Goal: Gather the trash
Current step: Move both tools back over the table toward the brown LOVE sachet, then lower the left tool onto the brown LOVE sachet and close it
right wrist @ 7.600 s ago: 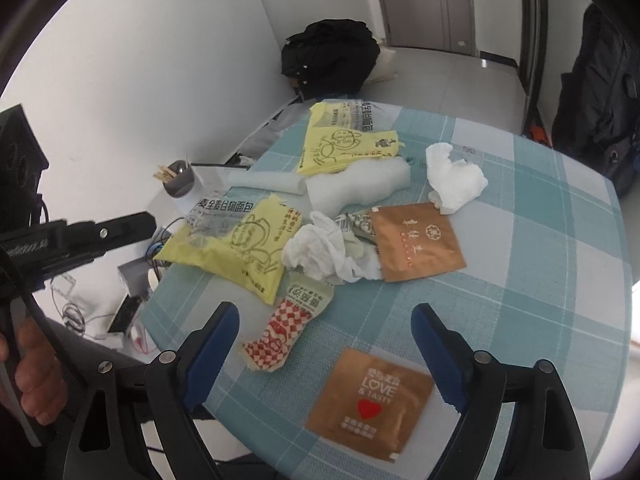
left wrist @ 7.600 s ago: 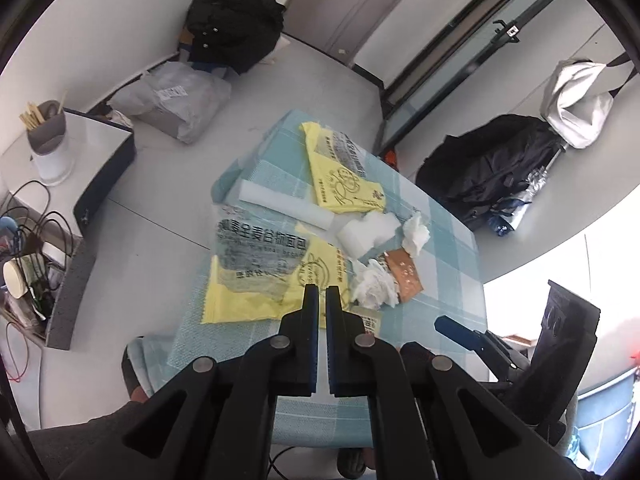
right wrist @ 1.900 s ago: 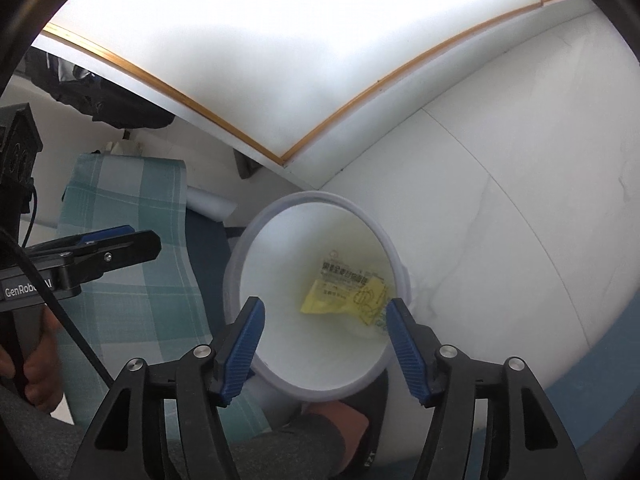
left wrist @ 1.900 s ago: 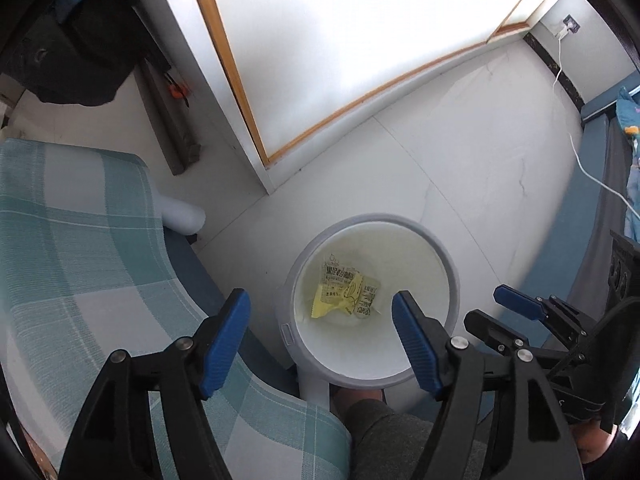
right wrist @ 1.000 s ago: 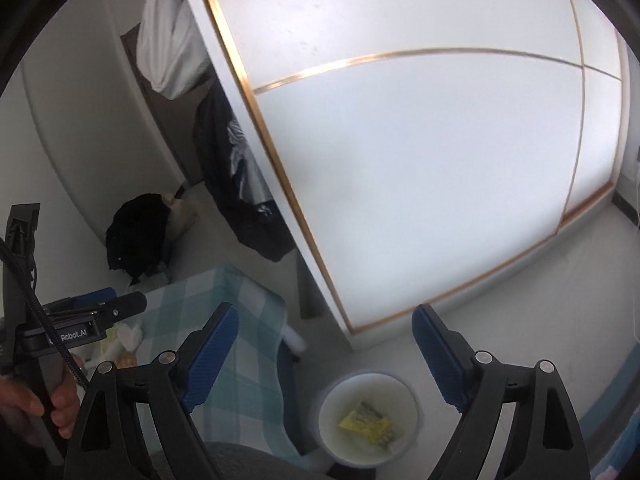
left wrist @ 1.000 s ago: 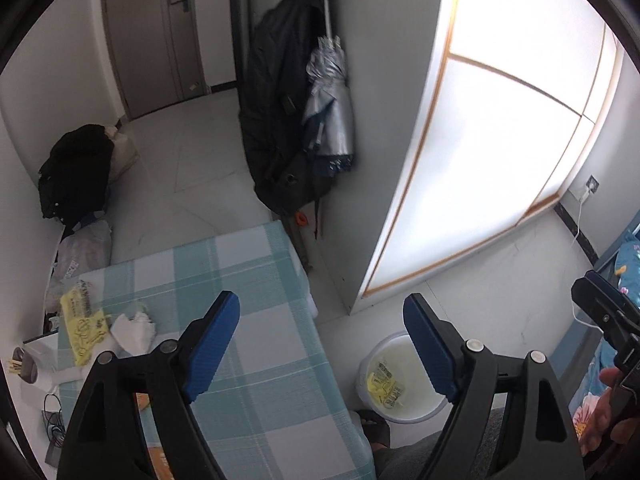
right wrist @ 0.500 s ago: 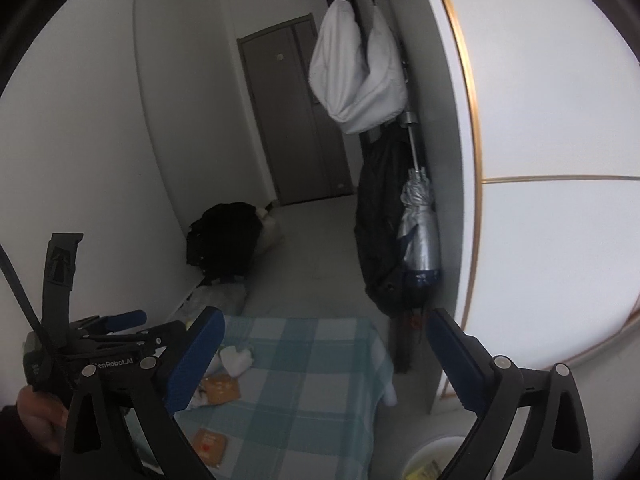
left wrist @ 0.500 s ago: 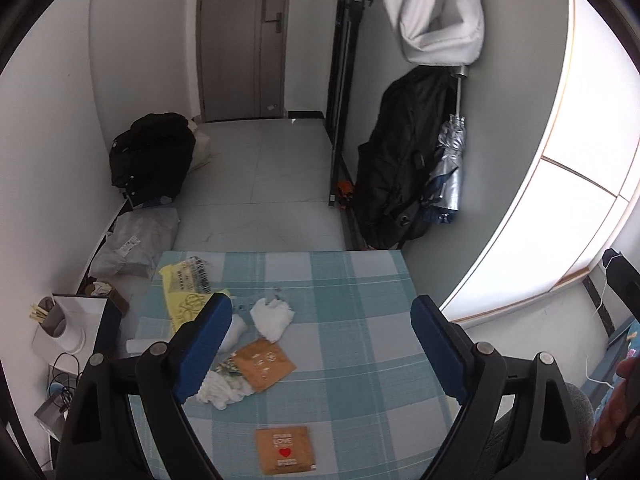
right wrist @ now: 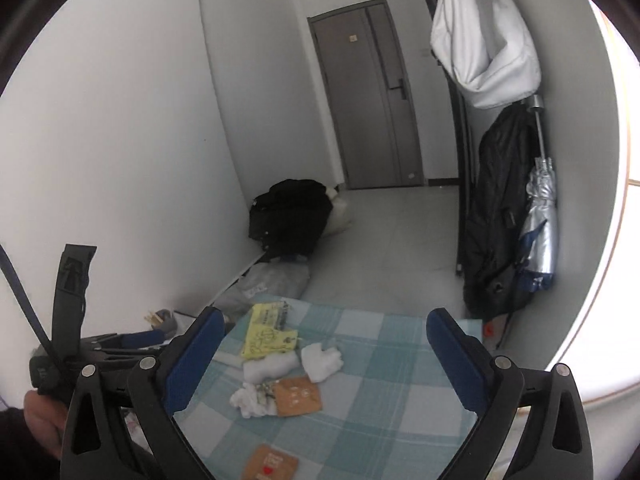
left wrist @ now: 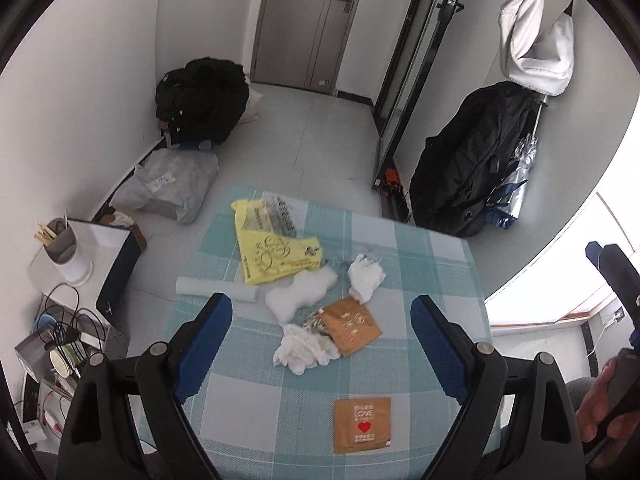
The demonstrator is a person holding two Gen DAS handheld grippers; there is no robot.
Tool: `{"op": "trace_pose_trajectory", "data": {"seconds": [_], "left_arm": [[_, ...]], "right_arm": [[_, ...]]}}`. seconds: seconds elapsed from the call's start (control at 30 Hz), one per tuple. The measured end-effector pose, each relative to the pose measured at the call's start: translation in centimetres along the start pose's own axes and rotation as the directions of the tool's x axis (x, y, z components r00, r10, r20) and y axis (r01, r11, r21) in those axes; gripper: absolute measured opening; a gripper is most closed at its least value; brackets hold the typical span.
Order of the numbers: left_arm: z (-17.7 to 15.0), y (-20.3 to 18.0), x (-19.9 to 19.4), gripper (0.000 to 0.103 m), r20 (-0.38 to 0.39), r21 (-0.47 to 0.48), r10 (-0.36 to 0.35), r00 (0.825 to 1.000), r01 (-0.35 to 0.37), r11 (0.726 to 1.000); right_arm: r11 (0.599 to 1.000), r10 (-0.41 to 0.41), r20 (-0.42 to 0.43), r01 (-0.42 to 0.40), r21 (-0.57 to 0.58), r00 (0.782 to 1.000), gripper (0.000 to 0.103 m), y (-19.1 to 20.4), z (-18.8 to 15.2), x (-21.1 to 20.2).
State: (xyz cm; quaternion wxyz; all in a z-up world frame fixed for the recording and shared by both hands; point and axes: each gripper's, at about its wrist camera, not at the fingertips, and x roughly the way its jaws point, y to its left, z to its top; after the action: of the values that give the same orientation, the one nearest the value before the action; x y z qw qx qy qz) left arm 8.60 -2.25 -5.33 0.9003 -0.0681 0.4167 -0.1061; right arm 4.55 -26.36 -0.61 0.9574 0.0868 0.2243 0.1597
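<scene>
Left gripper (left wrist: pixel 320 344) hangs high over the checked table (left wrist: pixel 432 256), its fingers spread wide and holding nothing. Right gripper (right wrist: pixel 320 360) is likewise wide apart and bare. Between the left fingers lie a white tissue wad (left wrist: pixel 304 350) touching a brown sachet (left wrist: pixel 352 326). Nearer the gripper sits a second sachet (left wrist: pixel 362 424), apart from the rest. Beyond the wad are foam (left wrist: pixel 300 294), another tissue (left wrist: pixel 366 276) and, farthest, a yellow bag (left wrist: pixel 276 254).

One yellow bag is gone from the table (left wrist: pixel 416 248); both grippers, previously over the bin, face the table again.
</scene>
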Motion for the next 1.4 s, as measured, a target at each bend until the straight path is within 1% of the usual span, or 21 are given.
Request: {"op": "trace_pose_trajectory", "data": {"seconds": [0.13,0.23,0.3,0.37,0.47,0.57,0.63,0.7,0.8,0.87,1.0,1.03,1.07,1.2,1.33,1.4], "left_arm": [[-1.3,1.1,1.2,0.089,-0.029,-0.016,-0.010,1.000,0.009,1.000],[-2.1,1.9,1.6,0.089,-0.030,-0.027,0.011,0.999,-0.012,1.000],[-2.4,2.3,1.8,0.089,-0.036,-0.045,0.013,0.999,-0.015,0.999],[-2.7,2.6,2.3,0.089,-0.049,-0.053,0.031,0.998,-0.034,0.998],[-3.3,2.6,3.1,0.089,-0.072,-0.038,0.070,0.995,-0.073,0.997],[-4.2,2.2,3.9,0.089,-0.109,-0.011,0.068,0.992,-0.069,0.998],[-4.8,1.8,4.4,0.089,-0.134,0.005,0.044,0.990,-0.043,0.999],[-5.3,1.3,5.1,0.089,-0.187,0.016,0.010,0.982,-0.007,1.000],[-6.4,0.7,6.7,0.089,-0.270,0.014,-0.030,0.962,0.036,0.999],[-7.3,0.2,7.7,0.089,-0.332,0.017,-0.049,0.942,0.058,0.998],[-8.6,-1.1,8.3,0.089,-0.378,0.059,-0.059,0.924,0.088,0.994],[-9.1,-1.5,8.6,0.089,-0.399,0.076,-0.055,0.915,0.093,0.993],[-9.2,-1.9,8.3,0.089,-0.385,0.106,-0.034,0.922,0.080,0.991],[-9.8,-3.0,8.2,0.089,-0.401,0.149,-0.016,0.916,0.082,0.985],[-10.6,-4.0,8.1,0.089,-0.392,0.227,0.061,0.918,0.032,0.973],[-11.0,-4.7,8.1,0.089,-0.387,0.279,0.113,0.915,-0.001,0.960]], "right_arm": [[0.999,0.037,-0.019,-0.038,-0.012,0.999,0.102,0.8,-0.6,1.9],[0.996,0.083,-0.032,-0.084,-0.026,0.996,0.102,1.1,-1.3,3.3],[0.994,0.098,-0.047,-0.100,-0.036,0.994,0.102,1.6,-1.9,3.6],[0.994,0.101,-0.062,-0.104,-0.042,0.993,0.102,1.8,-2.7,4.2],[0.995,0.090,-0.110,-0.094,-0.038,0.990,0.102,1.7,-3.5,5.3],[0.996,0.087,-0.130,-0.089,-0.015,0.988,0.102,1.1,-3.7,5.7],[0.997,0.074,-0.124,-0.075,-0.009,0.990,0.102,0.6,-3.7,5.5],[0.998,0.053,-0.119,-0.054,-0.008,0.991,0.102,0.2,-3.6,5.3],[0.999,0.047,-0.124,-0.045,0.020,0.991,0.102,-0.5,-3.4,5.1],[0.999,0.042,-0.136,-0.039,0.029,0.990,0.102,-0.8,-3.4,5.1],[0.999,0.032,-0.135,-0.027,0.038,0.990,0.102,-1.3,-3.4,4.7],[0.999,0.028,-0.134,-0.023,0.040,0.991,0.102,-1.4,-3.4,4.6],[0.999,0.022,-0.133,-0.017,0.043,0.991,0.102,-1.6,-3.3,4.5],[0.998,0.009,-0.134,-0.001,0.061,0.991,0.102,-2.3,-3.3,4.0],[0.998,-0.004,-0.127,0.012,0.069,0.992,0.102,-2.9,-3.3,3.4],[0.997,-0.007,-0.125,0.017,0.077,0.992,0.102,-3.2,-3.3,3.2]]}}
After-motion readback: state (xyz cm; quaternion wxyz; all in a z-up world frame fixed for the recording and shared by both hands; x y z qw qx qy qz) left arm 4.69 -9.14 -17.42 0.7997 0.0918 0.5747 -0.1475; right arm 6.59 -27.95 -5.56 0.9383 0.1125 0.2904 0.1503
